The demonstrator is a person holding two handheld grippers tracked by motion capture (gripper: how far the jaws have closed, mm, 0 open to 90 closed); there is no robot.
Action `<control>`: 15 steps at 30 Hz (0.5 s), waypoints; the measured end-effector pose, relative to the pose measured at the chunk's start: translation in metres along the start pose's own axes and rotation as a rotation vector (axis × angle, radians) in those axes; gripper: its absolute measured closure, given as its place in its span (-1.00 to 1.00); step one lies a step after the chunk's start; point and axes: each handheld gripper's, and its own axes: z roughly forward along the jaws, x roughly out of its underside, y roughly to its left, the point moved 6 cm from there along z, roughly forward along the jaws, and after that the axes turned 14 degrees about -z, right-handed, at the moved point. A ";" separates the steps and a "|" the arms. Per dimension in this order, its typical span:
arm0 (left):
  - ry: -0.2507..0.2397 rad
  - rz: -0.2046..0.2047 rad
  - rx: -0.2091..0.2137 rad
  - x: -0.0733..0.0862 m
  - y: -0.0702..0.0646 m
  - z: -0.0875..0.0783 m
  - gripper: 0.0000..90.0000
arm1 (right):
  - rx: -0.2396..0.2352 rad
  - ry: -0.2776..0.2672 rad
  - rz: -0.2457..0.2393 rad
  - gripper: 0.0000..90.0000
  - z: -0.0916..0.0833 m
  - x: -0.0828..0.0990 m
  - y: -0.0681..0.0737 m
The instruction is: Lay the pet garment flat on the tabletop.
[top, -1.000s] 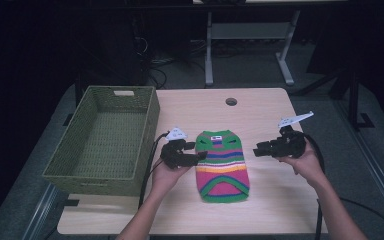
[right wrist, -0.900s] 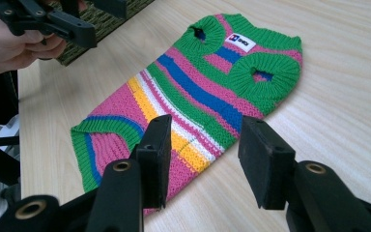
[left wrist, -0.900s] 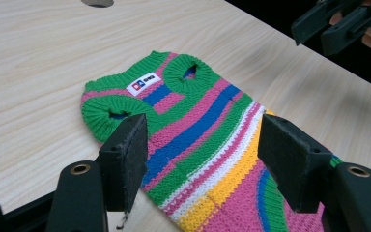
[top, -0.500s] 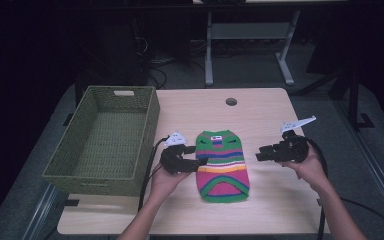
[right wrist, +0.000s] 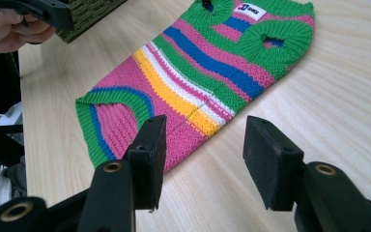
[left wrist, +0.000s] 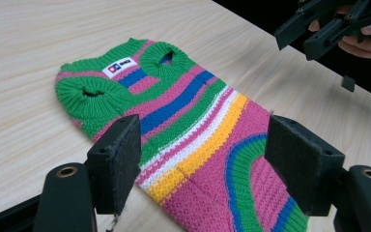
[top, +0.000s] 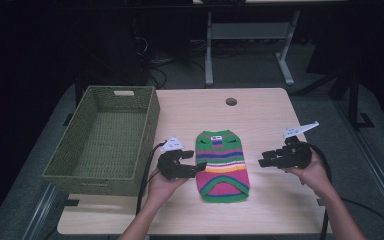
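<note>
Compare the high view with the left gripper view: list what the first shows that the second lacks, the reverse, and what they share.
High view alone: the green woven basket at the table's left, the round hole in the tabletop, the floor and a metal stand behind, and both forearms.

Left gripper view alone: the white label at the sweater's collar read close up, the knit's stitches, and the left gripper open, its jaws straddling the sweater's edge.

Shared: the striped sweater lying flat on the wooden table, and the right gripper beyond it, held off the cloth.
</note>
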 end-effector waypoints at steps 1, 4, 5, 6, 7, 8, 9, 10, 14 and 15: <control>0.000 -0.003 -0.001 0.001 0.000 -0.001 -0.37 | -0.001 -0.001 -0.002 0.11 0.000 0.001 0.001; -0.007 -0.001 -0.003 0.004 0.000 -0.003 -0.37 | -0.001 0.002 0.001 0.09 -0.001 0.004 0.002; -0.007 0.001 -0.006 0.004 0.000 -0.004 -0.37 | 0.000 -0.001 0.001 0.09 -0.001 0.006 0.003; -0.003 -0.004 -0.003 0.006 0.000 -0.005 -0.37 | 0.005 0.004 0.004 0.07 -0.002 0.008 0.003; -0.003 -0.004 -0.003 0.006 0.000 -0.005 -0.37 | 0.007 0.003 0.007 0.06 -0.002 0.009 0.004; -0.003 -0.003 -0.003 0.007 0.000 -0.006 -0.37 | 0.007 0.000 -0.001 0.06 -0.003 0.009 0.004; -0.003 -0.003 -0.003 0.007 0.000 -0.006 -0.38 | 0.007 0.000 -0.001 0.06 -0.003 0.009 0.004; -0.001 -0.001 -0.005 0.009 0.000 -0.006 -0.38 | 0.007 0.000 0.000 0.06 -0.003 0.010 0.005; 0.000 -0.006 0.002 0.012 -0.002 -0.007 -0.40 | 0.010 0.003 -0.002 0.05 -0.004 0.014 0.009; 0.001 -0.003 -0.001 0.013 -0.002 -0.008 -0.41 | 0.012 0.005 -0.005 0.05 -0.005 0.016 0.009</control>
